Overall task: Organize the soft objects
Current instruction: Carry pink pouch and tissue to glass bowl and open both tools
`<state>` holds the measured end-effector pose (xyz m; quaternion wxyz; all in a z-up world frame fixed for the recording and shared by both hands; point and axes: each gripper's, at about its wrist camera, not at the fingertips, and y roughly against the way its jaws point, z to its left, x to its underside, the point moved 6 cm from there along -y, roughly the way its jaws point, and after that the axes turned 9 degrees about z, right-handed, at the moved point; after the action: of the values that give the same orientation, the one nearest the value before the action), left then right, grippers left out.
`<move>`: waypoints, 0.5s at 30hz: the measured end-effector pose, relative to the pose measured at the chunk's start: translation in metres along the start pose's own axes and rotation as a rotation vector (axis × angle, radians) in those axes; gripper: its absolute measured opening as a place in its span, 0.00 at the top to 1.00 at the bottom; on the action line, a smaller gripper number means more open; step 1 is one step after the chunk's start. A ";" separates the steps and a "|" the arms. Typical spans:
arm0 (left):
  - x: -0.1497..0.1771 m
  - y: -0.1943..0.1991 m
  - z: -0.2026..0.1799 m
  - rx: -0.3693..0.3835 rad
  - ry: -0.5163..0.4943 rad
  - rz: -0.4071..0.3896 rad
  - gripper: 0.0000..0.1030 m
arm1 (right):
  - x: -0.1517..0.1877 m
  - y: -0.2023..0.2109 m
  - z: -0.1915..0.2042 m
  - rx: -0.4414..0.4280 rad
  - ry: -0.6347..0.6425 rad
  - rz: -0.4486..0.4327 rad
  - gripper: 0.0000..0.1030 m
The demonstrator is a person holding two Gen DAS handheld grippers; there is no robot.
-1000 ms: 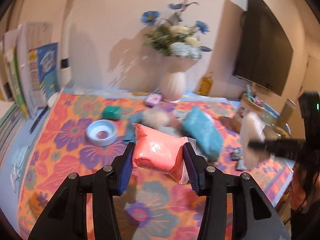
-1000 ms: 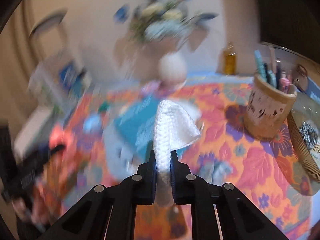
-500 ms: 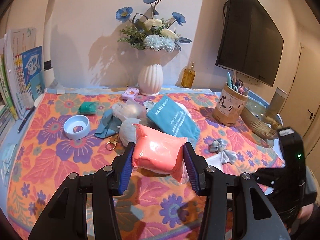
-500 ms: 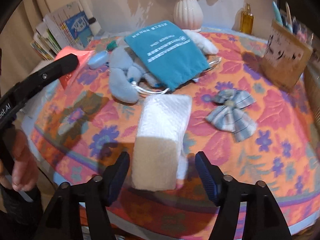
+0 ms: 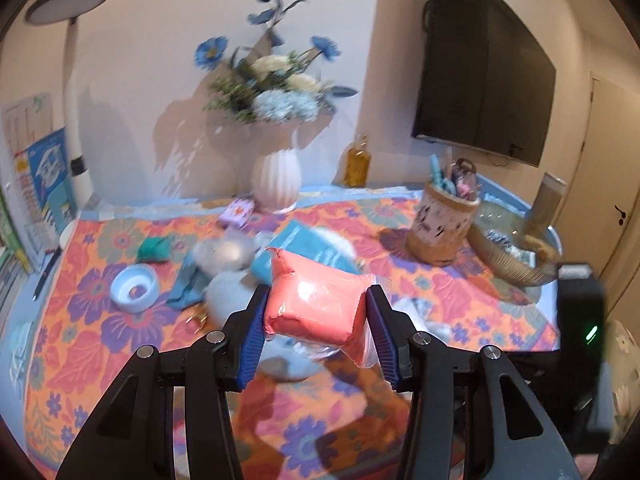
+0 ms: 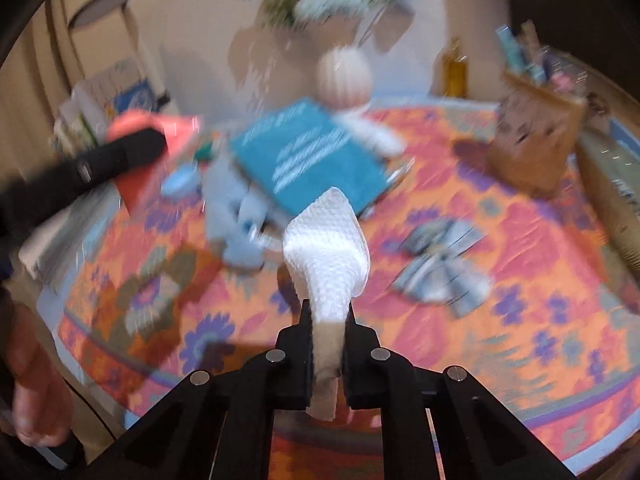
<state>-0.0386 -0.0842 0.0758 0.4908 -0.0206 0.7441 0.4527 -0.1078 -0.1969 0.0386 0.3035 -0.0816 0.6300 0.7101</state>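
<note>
Left hand-held gripper (image 5: 316, 326): I have it pinching the pink soft pack (image 5: 314, 302) across its width, blue pads dug into both sides, so the pack bulges between them and rides clear above the table (image 5: 100, 340).
Why that grip: a squashy pack in slippery wrap would slide out of a light hold, so in my judgement the side squeeze is what keeps it level.
Right hand-held gripper (image 6: 326, 344): pressed almost together on the lower end of the white folded towel (image 6: 326, 256), which stands up and fans out past the fingertips.
Why that grip: thin cloth compresses to nearly nothing, so the jaws must come nearly shut to hold it at all.
Where the rest lies: the teal pouch (image 6: 310, 156) rests tilted on the grey plush toy (image 6: 236, 216) mid-table; the striped bow (image 6: 442, 264) lies flat, near the towel's right.
Destination: I cannot tell from these views; the wicker basket (image 5: 514, 264) at the far right edge is a guess.
Risk: the views are smeared, so I judge both loads are in transit and could swing.
</note>
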 end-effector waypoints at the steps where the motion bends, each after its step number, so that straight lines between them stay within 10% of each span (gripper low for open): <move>1: -0.005 0.000 -0.007 0.012 -0.007 -0.007 0.56 | -0.005 0.009 -0.007 -0.008 -0.018 -0.026 0.90; 15: -0.089 -0.047 -0.181 0.277 -0.199 -0.011 0.56 | -0.052 0.141 -0.191 0.201 -0.389 -0.309 0.90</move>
<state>-0.0992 -0.2745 0.1320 0.5629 0.0882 0.7469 0.3429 -0.1923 -0.3978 0.1470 0.5302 -0.0083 0.6071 0.5918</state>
